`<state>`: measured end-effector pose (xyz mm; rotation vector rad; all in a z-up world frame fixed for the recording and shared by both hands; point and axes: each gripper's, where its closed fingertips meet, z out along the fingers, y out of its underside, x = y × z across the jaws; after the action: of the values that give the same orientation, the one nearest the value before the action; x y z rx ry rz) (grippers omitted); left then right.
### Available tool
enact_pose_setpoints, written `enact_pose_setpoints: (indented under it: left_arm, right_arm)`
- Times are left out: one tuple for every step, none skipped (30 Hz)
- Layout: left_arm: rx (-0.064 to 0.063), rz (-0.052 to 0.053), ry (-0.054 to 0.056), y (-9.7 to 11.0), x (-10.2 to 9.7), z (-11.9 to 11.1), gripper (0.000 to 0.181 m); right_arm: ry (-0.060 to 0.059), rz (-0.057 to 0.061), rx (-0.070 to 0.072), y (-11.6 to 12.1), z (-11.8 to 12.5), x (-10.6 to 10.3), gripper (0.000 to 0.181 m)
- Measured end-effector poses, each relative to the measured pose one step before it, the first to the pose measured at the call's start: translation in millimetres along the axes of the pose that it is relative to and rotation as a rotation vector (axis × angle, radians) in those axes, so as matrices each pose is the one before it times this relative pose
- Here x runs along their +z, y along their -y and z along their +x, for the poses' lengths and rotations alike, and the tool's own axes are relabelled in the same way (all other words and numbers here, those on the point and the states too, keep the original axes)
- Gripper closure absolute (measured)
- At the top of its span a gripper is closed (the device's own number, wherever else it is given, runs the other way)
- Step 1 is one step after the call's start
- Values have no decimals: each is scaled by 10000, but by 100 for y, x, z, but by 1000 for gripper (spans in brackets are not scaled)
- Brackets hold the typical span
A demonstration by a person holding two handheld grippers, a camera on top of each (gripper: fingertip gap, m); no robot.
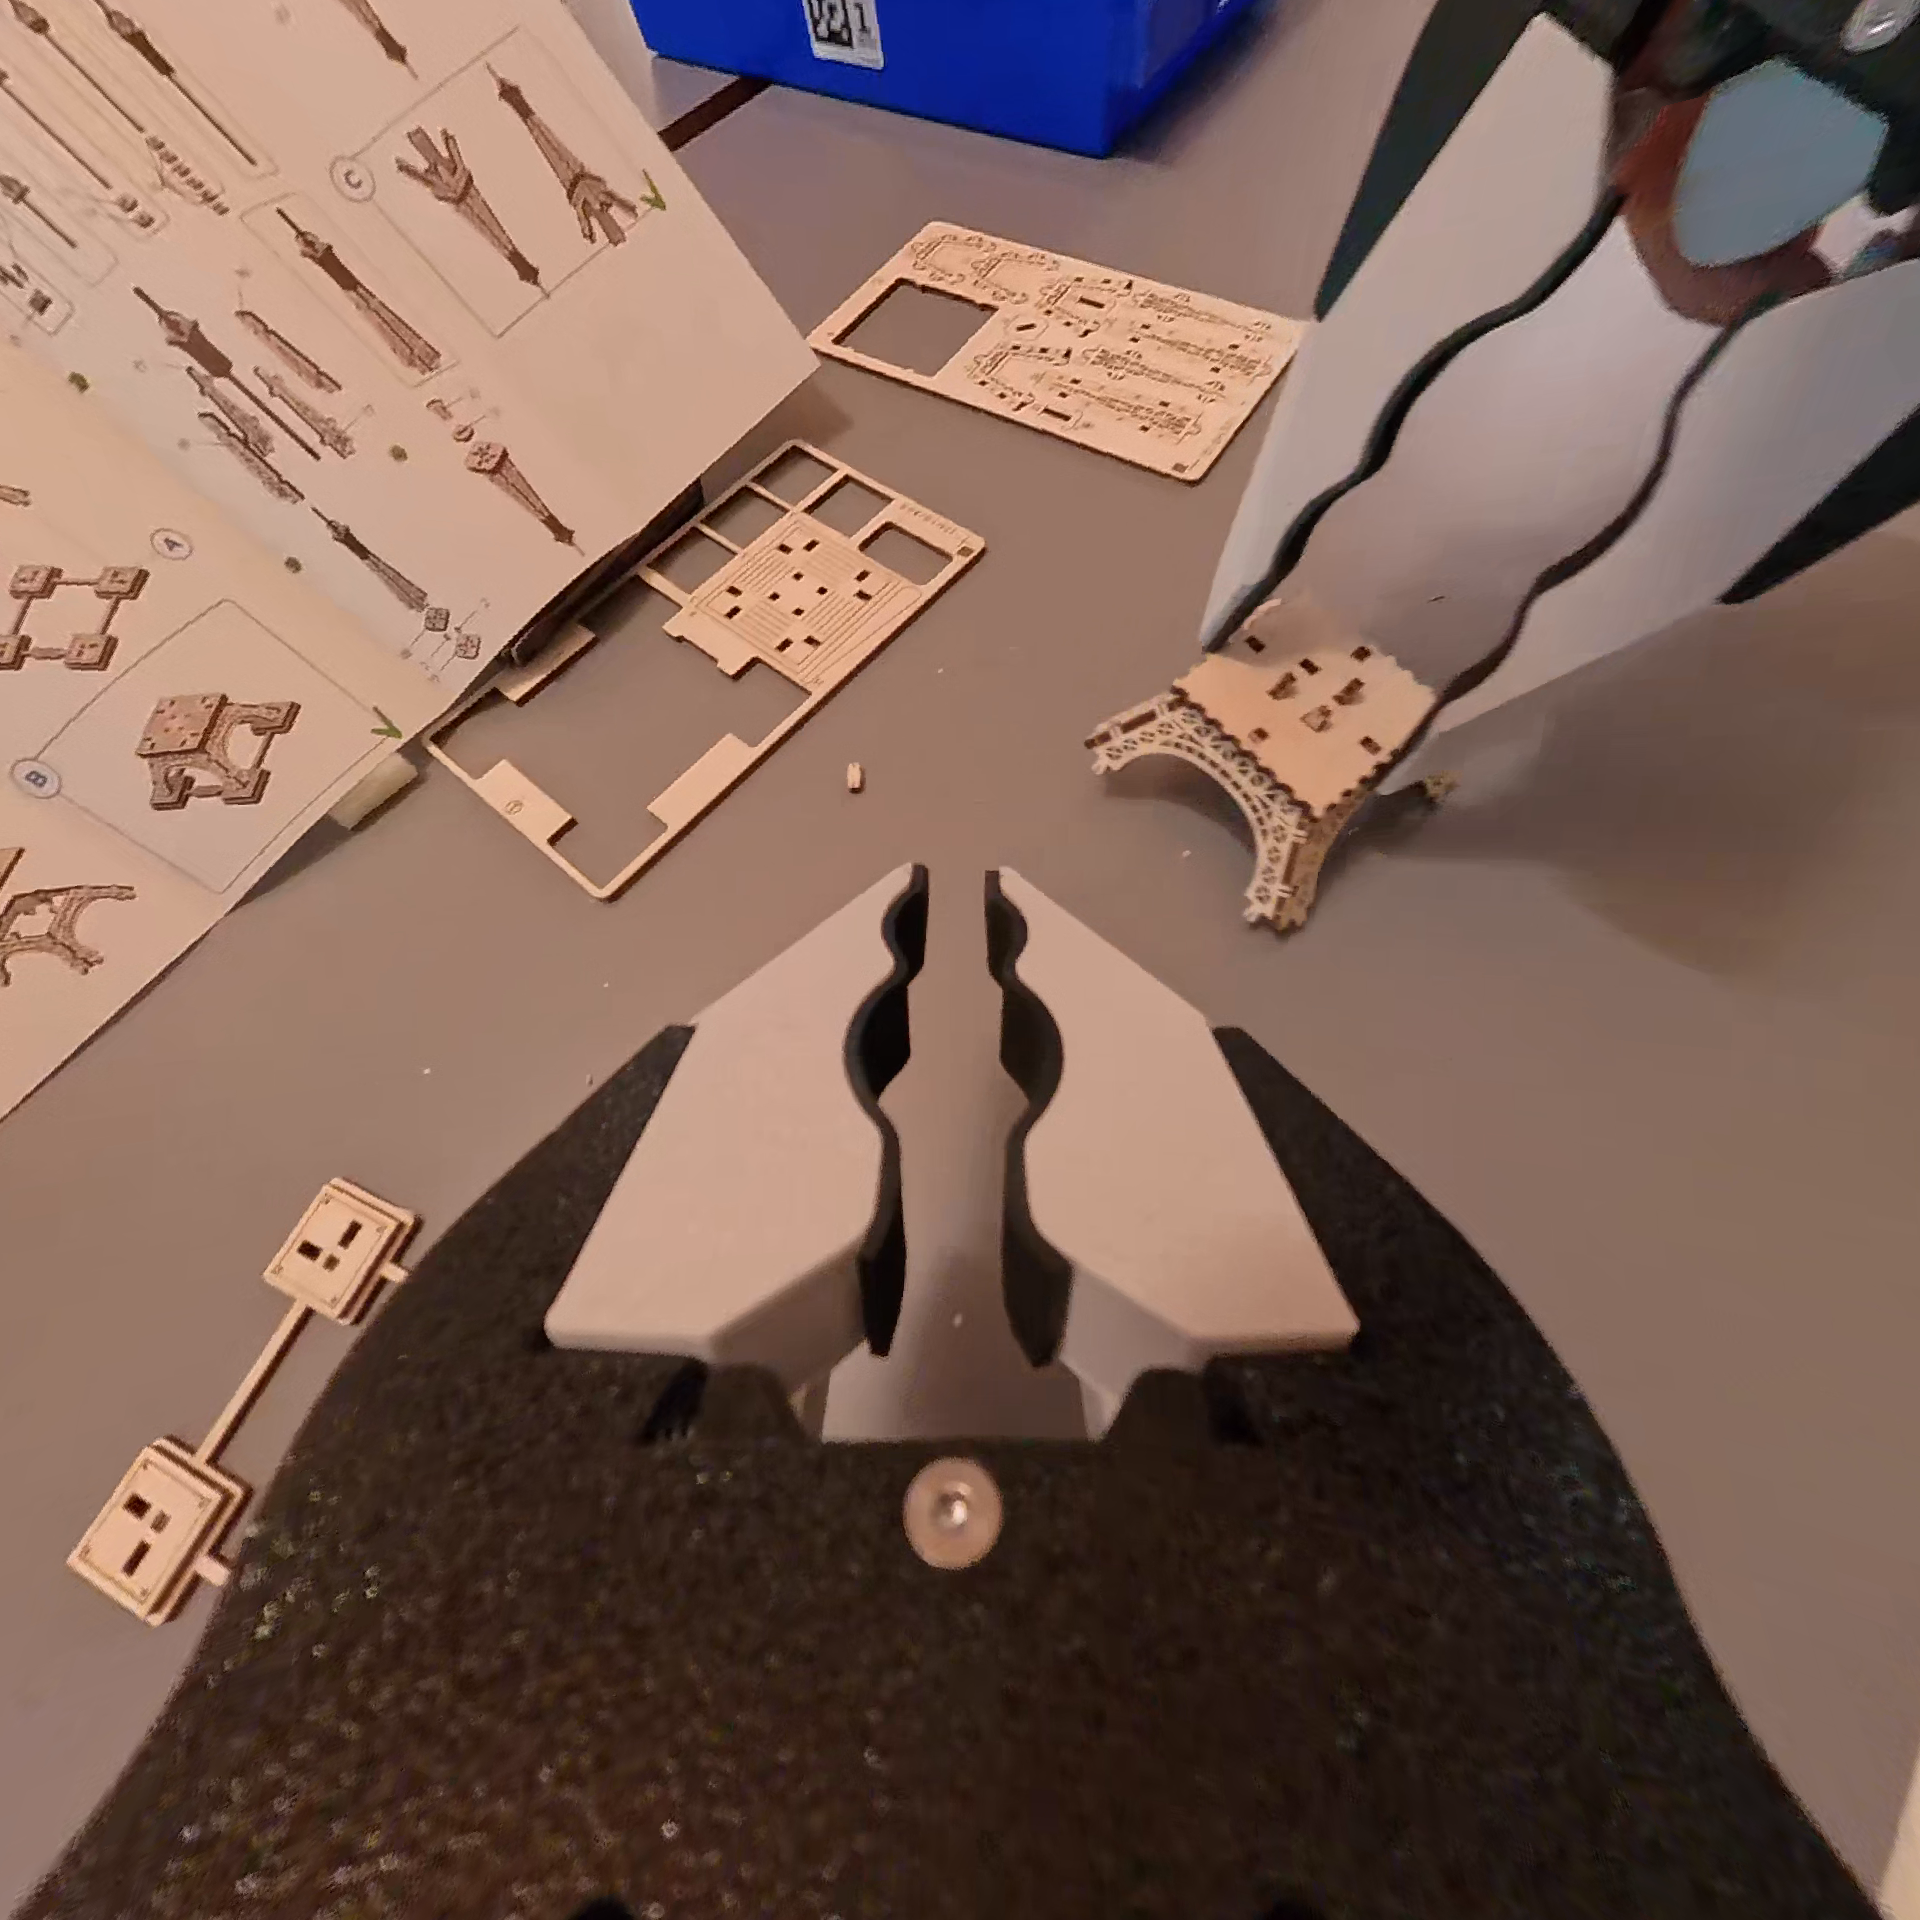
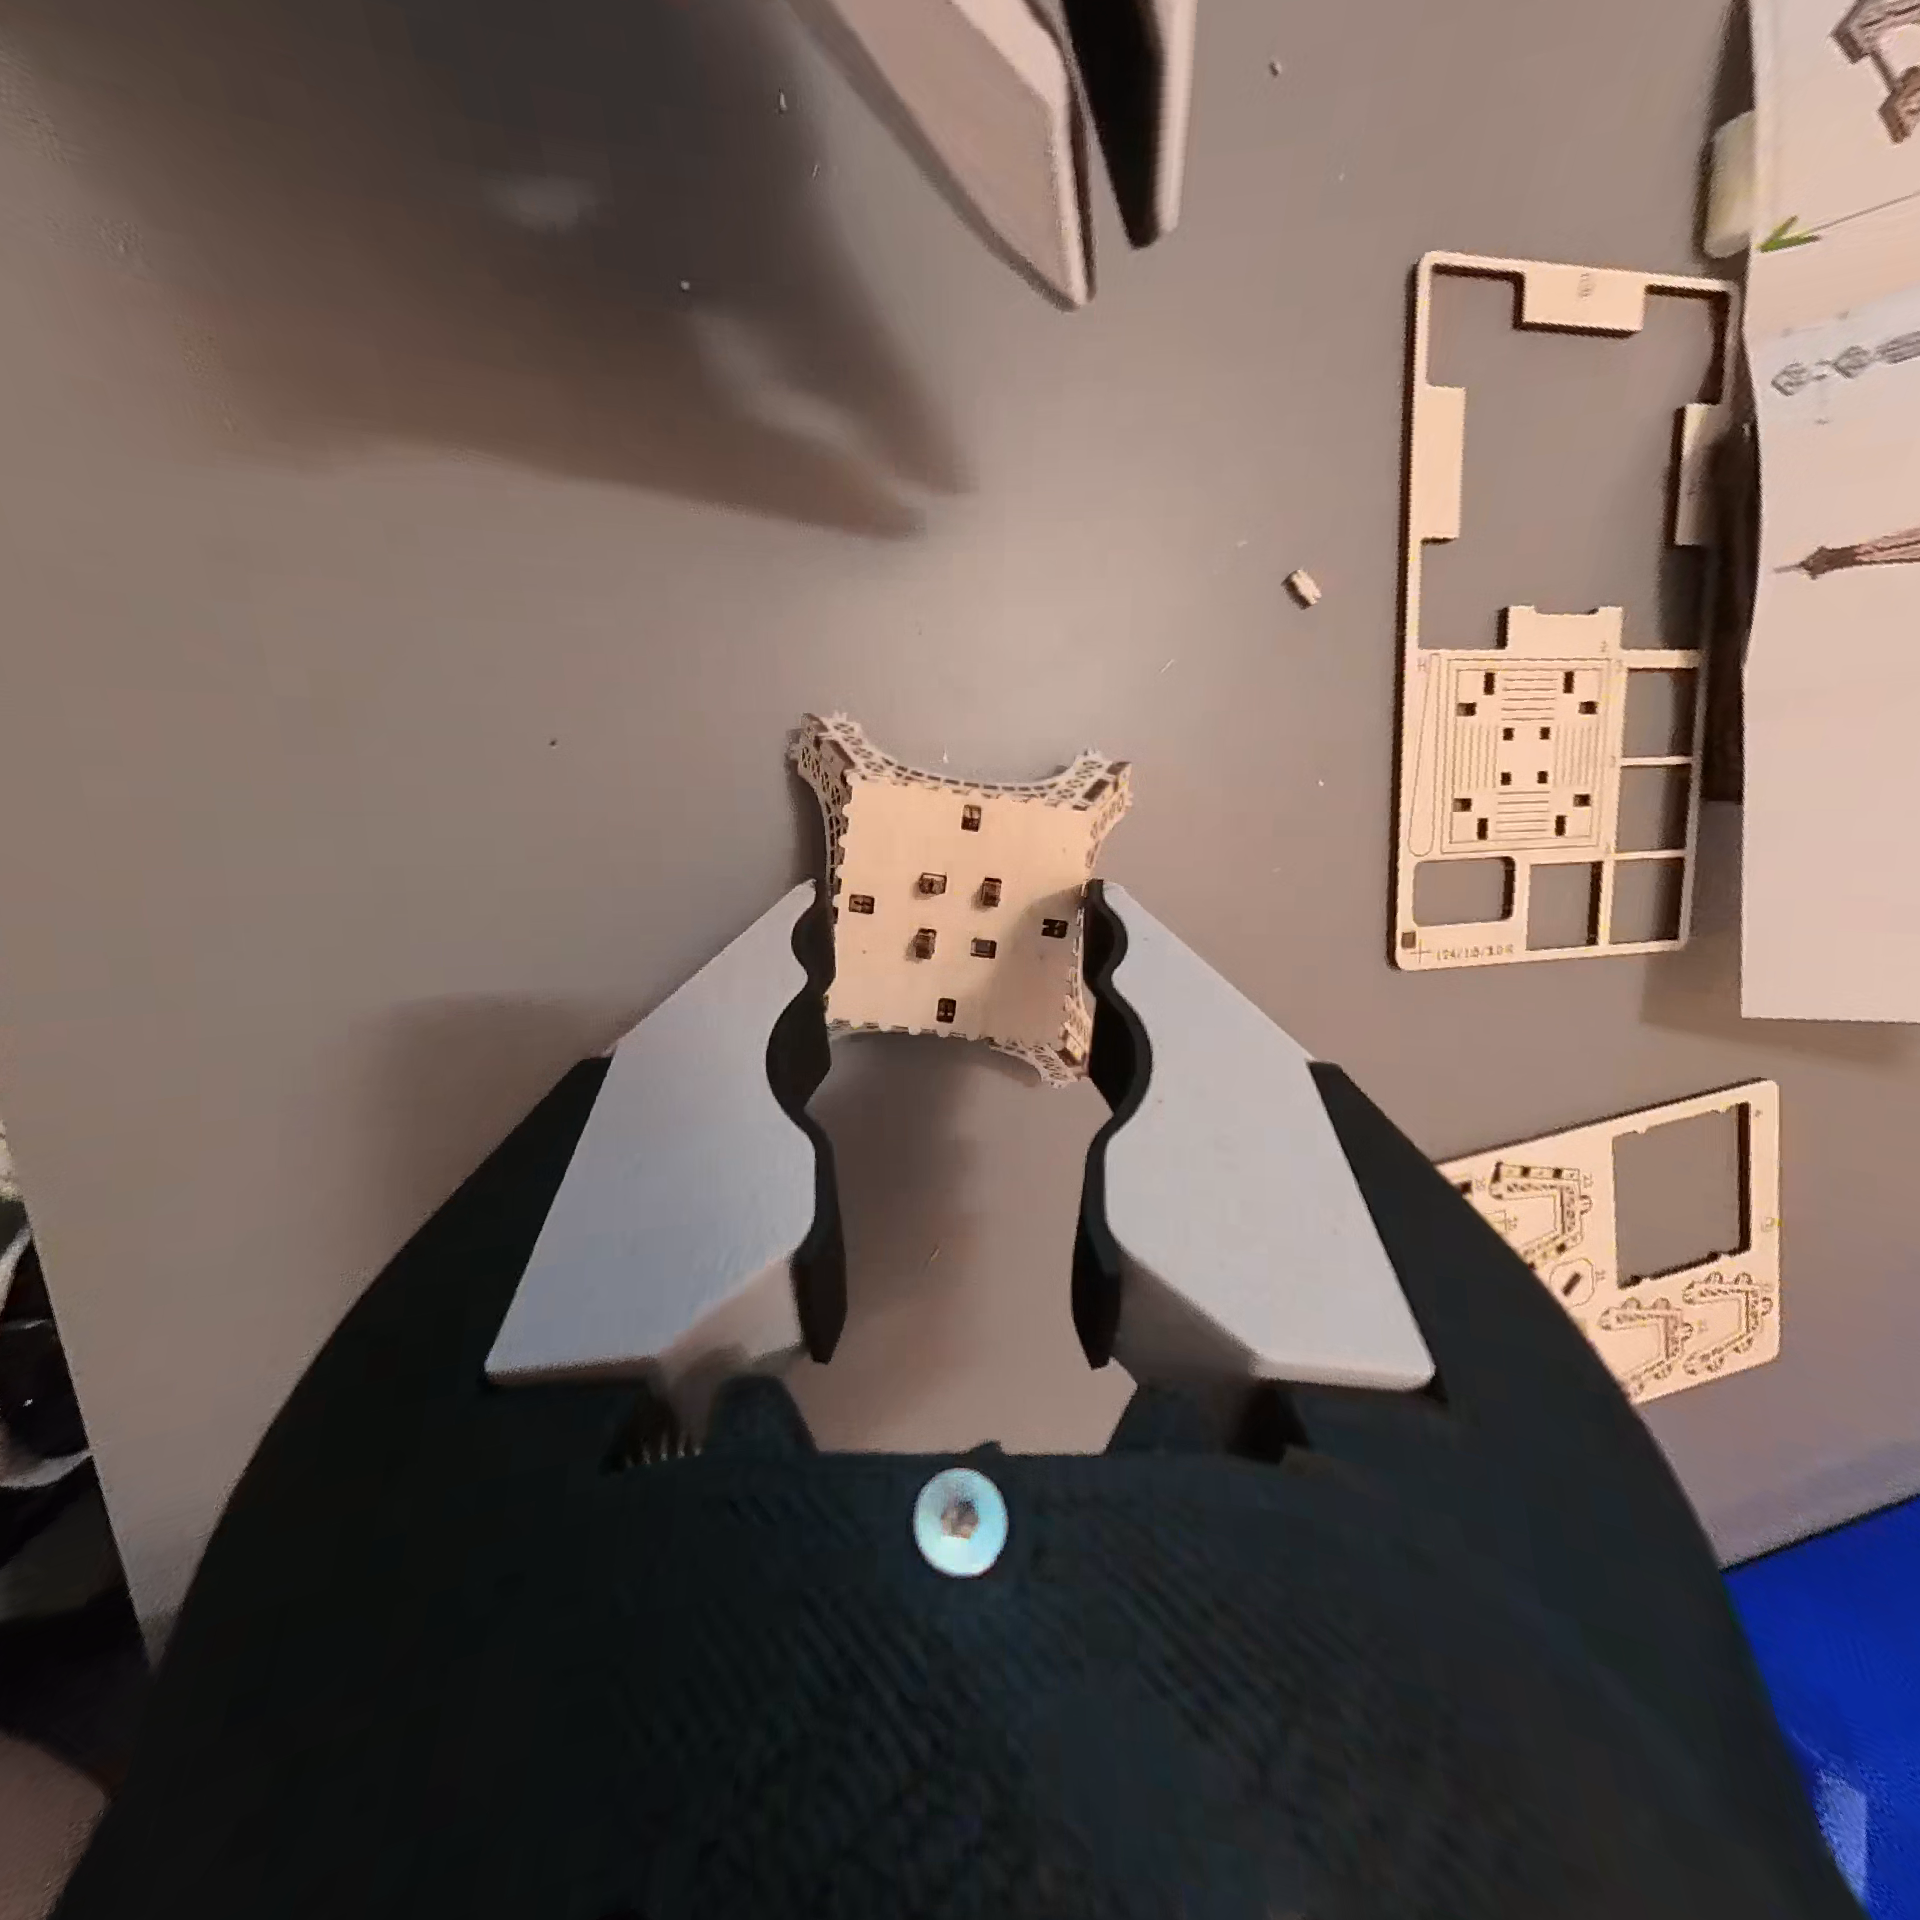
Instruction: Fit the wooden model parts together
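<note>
A wooden tower base point(image 2: 951, 935) with lattice arch legs and a slotted square top stands on the grey table; it also shows in the left wrist view point(image 1: 1299, 727). My right gripper point(image 2: 951, 904) is shut on its two sides, reaching down from the upper right in the left wrist view point(image 1: 1340, 675). My left gripper point(image 1: 956, 883) is empty, its fingers almost together, a short way in front and left of the base. It shows at the top of the right wrist view point(image 2: 1101, 260). A wooden foot frame point(image 1: 332, 1252), square pads joined by a bar, lies left of my left gripper.
A partly emptied part sheet point(image 1: 707, 665) point(image 2: 1558, 623) and a second sheet point(image 1: 1060, 343) point(image 2: 1621, 1236) lie flat on the table point(image 1: 1558, 1039). An open instruction sheet point(image 1: 260, 416) covers the left. A blue bin point(image 1: 966, 73) stands at the back. A small wood chip point(image 1: 854, 777) lies loose.
</note>
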<state>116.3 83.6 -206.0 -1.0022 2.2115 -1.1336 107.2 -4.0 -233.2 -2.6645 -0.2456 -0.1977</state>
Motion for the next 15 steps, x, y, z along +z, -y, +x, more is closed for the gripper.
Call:
enact_pose_setpoints:
  left_arm:
    - [48,-132,1,-190,404,-351,173]
    - [63,-142,-1,-162,448,-346,171]
    - [46,-135,-35,-105,529,-292,170]
    - [40,-114,-75,2,568,-225,169]
    - [66,-68,-54,97,608,-235,169]
    - [100,-92,-36,86,641,-241,168]
    - [135,-165,-54,-18,687,-214,168]
    - [162,-256,-63,-194,729,-209,168]
    - [116,-308,-31,-278,695,-241,167]
    - [61,-286,-32,-242,638,-201,166]
    - [4,-208,-3,-139,558,-186,166]
    - [-54,-138,20,-35,451,-148,166]
    - [-50,-68,-19,64,342,-24,166]
    - [-21,0,-42,124,259,62,167]
    - [-42,-25,38,47,247,-61,167]
  right_arm:
    - [51,-80,-43,-17,-17,106,135]
    - [57,-45,-25,-5,-29,69,135]
    - [42,8,-28,55,11,13,135]
    - [19,-2,-13,29,48,26,135]
    - [51,-15,35,-13,16,25,135]
    - [32,18,20,7,28,20,135]
    - [7,79,19,68,93,33,135]
    - [7,93,67,62,114,51,135]
    - [38,83,102,35,54,49,135]
    - [66,98,102,34,3,20,133]
    - [81,197,93,166,-65,-53,132]
    - [81,316,98,336,-82,-152,130]
    - [107,369,96,416,-158,-236,129]
    - [94,378,88,411,-152,-306,127]
    - [48,389,82,355,-111,-393,126]
